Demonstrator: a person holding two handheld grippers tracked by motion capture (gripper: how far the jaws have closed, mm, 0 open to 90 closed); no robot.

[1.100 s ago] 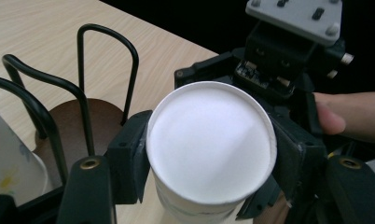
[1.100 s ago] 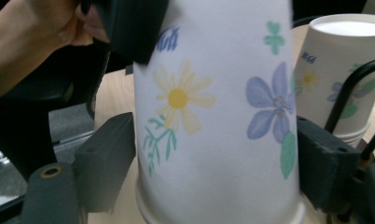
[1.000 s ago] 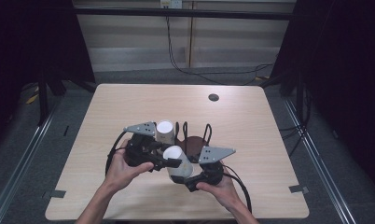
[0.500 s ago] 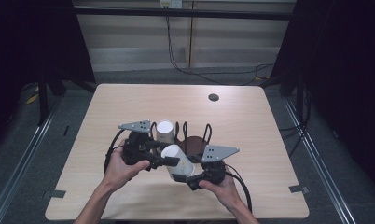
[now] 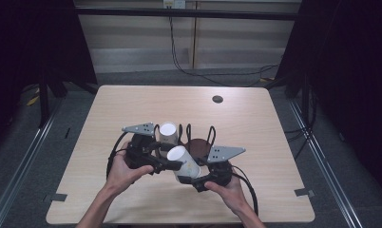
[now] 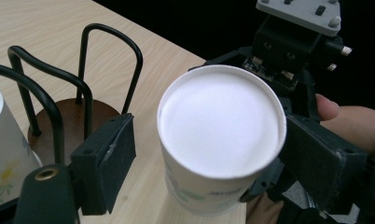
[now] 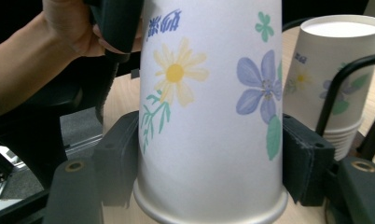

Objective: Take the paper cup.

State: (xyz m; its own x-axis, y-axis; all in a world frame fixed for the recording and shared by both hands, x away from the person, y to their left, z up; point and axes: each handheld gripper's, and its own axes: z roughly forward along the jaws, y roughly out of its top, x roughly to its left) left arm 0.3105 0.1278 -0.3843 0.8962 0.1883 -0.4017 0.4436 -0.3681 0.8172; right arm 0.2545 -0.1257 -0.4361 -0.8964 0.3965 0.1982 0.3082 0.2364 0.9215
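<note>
Handover is the change: right gripper (image 7: pixel 206 172) has just been closing and now pinches the flowered paper cup (image 5: pixel 183 162) (upside down) just in front of the wire rack (image 5: pixel 198 137), while left gripper (image 6: pixel 206 163), jaws opening, lets go.

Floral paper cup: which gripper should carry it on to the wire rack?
Right. The right gripper has both pads pressed on the upside-down floral cup; the left gripper's jaws have just been opening and stand off it. Wire rack is close.
</note>
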